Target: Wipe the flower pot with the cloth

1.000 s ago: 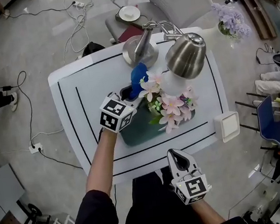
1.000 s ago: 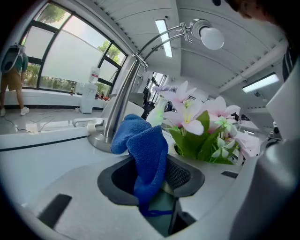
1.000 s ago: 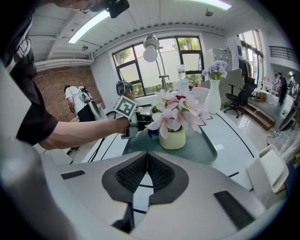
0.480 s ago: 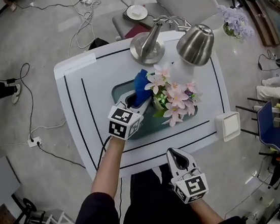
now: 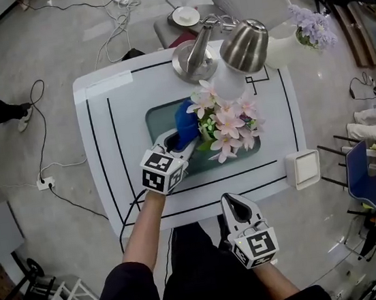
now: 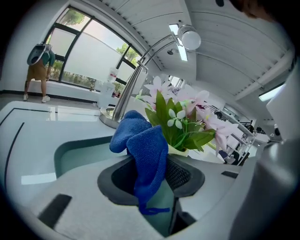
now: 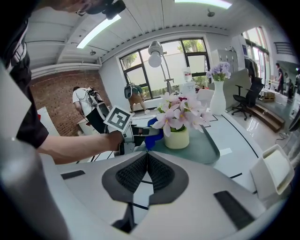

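- Left gripper (image 6: 151,177): jaws closed on the blue cloth (image 6: 143,150), which is pinched at its lower part; the rest stands up in a loose bunch above the jaws
- Right gripper (image 7: 146,171): jaws pressed together with nothing between them; it is held low by the near edge of the table (image 5: 105,143), well apart from the pot
- Flower pot (image 7: 177,137): cream, upright, carrying pink flowers (image 5: 229,123); it stands on the teal tray (image 5: 159,115) mid-table
- Cloth sits just beside the pot's left side; I cannot tell whether it touches the wall
- Progress, judged: cloth is picked up and brought to the pot, so the approach is done
- Left to do: most or all of the wiping; the pot's right and far sides show no cloth near them
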`<action>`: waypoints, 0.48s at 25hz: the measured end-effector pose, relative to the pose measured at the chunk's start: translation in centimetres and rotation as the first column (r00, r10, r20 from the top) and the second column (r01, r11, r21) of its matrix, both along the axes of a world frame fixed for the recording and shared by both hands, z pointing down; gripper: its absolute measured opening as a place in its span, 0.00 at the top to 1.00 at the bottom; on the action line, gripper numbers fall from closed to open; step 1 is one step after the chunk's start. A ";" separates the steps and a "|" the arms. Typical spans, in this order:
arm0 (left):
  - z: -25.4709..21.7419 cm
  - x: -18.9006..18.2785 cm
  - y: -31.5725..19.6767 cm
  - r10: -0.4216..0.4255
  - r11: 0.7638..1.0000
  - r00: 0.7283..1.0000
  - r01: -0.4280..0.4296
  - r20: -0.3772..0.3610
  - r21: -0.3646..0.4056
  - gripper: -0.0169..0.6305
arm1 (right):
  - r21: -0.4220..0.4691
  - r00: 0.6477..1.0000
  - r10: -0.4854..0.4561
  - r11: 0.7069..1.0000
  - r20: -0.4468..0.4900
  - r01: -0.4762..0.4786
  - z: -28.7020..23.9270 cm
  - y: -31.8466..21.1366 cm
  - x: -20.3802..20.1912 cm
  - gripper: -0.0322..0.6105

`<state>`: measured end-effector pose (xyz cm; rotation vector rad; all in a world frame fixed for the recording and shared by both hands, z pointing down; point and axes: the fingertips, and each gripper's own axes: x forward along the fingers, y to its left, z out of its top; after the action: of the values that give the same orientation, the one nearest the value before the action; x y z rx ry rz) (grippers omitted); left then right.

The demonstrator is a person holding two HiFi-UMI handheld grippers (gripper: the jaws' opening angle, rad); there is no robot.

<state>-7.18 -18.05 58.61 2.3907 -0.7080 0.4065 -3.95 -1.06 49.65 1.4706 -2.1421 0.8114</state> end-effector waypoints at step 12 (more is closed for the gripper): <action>-0.2 0.9 4.2 -0.220 0.974 0.975 0.219 -0.015 -0.049 0.73 | -0.003 0.993 -0.113 0.994 0.032 0.113 0.0 1.2 6.7 0.94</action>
<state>-6.27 -13.85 58.42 2.2393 -0.9320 0.3018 2.72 0.12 49.66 1.3287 -2.2230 0.8035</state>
